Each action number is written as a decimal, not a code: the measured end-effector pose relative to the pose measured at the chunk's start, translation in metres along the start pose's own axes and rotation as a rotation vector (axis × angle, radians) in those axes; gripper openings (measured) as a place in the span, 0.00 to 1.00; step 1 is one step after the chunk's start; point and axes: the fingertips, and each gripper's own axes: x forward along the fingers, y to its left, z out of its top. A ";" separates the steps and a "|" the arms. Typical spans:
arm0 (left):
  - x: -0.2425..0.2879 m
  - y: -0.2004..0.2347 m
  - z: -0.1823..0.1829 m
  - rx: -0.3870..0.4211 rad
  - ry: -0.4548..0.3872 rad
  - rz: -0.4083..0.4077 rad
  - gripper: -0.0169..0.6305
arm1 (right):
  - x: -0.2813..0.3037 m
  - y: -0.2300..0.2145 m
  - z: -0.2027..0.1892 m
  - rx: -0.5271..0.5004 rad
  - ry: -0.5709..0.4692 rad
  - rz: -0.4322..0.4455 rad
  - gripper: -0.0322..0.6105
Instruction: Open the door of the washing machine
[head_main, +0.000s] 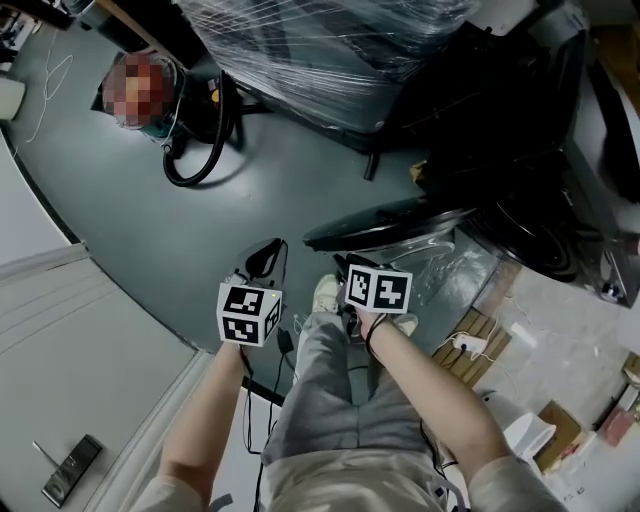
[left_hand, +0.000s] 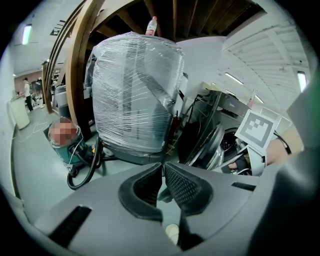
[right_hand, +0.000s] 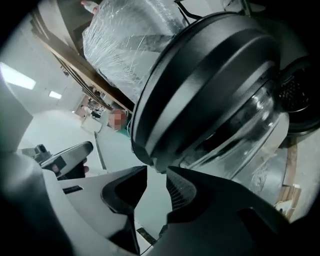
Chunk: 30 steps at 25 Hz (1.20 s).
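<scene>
The washing machine (head_main: 570, 190) stands at the right of the head view. Its round black door (head_main: 390, 225) is swung out over the floor and shows edge-on. In the right gripper view the door (right_hand: 210, 85) fills the frame, with its glass bowl (right_hand: 250, 125) bulging to the right. My right gripper (right_hand: 157, 172) has the lower edge of the door's rim between its fingertips, and both pads touch it. My left gripper (left_hand: 162, 170) hangs free to the left of the door (left_hand: 212, 145), shut with nothing in it. The two marker cubes (head_main: 248, 312) (head_main: 378, 288) sit side by side.
A large bulk wrapped in clear film (head_main: 330, 50) stands behind the door. A vacuum cleaner with a looped black hose (head_main: 205, 140) is on the grey floor at left. A white power strip (head_main: 462, 345) lies on slats at right. My legs and a shoe (head_main: 325, 292) are under the grippers.
</scene>
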 end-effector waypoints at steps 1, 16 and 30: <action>0.000 0.003 0.002 -0.004 0.000 0.004 0.08 | 0.001 -0.007 0.007 -0.006 -0.008 -0.006 0.28; -0.010 -0.012 0.067 0.074 -0.074 -0.001 0.08 | -0.083 -0.005 0.097 -0.179 -0.239 0.056 0.26; -0.050 -0.113 0.182 0.270 -0.200 -0.092 0.08 | -0.249 0.015 0.138 -0.283 -0.452 0.081 0.26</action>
